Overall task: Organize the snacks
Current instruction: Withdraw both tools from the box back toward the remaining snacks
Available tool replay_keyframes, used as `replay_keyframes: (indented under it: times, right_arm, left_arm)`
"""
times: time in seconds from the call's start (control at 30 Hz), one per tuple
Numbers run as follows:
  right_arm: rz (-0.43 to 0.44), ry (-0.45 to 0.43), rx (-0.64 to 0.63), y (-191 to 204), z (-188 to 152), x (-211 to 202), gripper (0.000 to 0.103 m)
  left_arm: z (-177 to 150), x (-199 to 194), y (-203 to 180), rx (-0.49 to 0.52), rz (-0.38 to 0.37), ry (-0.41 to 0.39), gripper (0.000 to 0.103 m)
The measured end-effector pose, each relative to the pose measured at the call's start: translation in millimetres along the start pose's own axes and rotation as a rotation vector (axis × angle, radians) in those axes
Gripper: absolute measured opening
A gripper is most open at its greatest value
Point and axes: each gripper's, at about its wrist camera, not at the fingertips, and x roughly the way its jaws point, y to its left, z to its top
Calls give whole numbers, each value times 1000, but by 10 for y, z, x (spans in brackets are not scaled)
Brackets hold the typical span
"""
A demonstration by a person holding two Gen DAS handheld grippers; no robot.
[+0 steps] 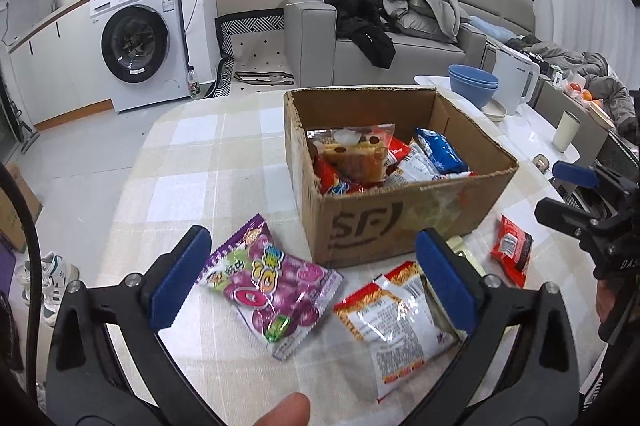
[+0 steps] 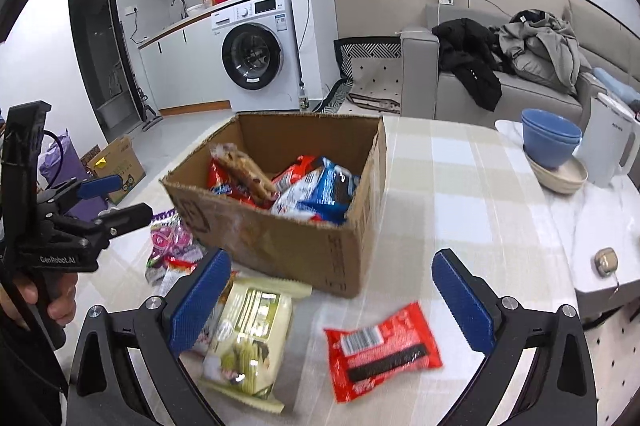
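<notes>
An open cardboard box (image 1: pixel 420 214) (image 2: pixel 280 242) with several snack packets inside stands on the checked tablecloth. In the left wrist view, my left gripper (image 1: pixel 312 282) is open and empty just above a purple candy bag (image 1: pixel 272 278) and a red-and-white packet (image 1: pixel 396 326). In the right wrist view, my right gripper (image 2: pixel 332 306) is open and empty over a red packet (image 2: pixel 382 350), with a pale green packet (image 2: pixel 248 338) by its left finger. The purple bag (image 2: pixel 168 238) also shows there, and the red packet in the left wrist view (image 1: pixel 512 246).
Stacked blue bowls (image 1: pixel 474 83) (image 2: pixel 550 139), a white kettle (image 1: pixel 514 81) (image 2: pixel 610 145) and a white cup (image 1: pixel 566 131) stand on the table's far right. A small tan object (image 2: pixel 606 262) lies near the right edge. A sofa with clothes and a washing machine are behind.
</notes>
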Motion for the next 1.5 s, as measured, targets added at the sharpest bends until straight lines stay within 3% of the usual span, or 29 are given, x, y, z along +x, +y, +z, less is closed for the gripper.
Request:
replay_keyframes:
  times: [0.37,0.63,1.27,1.5]
  right_arm:
    - [-14,45,32,58,-333,-71,103]
    - [-22,86,24,176,-475,-16,103]
    - [46,151,-11,544,-859,76,103]
    - [4,192,-28,628,-944,231,103]
  left_arm:
    - [-320,-159,-24,-9,20,20,102]
    - [-522,-163,-66,-9,-4,44,102]
    - [-597,-112,-272,36,-10,72,102]
    - [-611,-86,-277,36,-14,82,102]
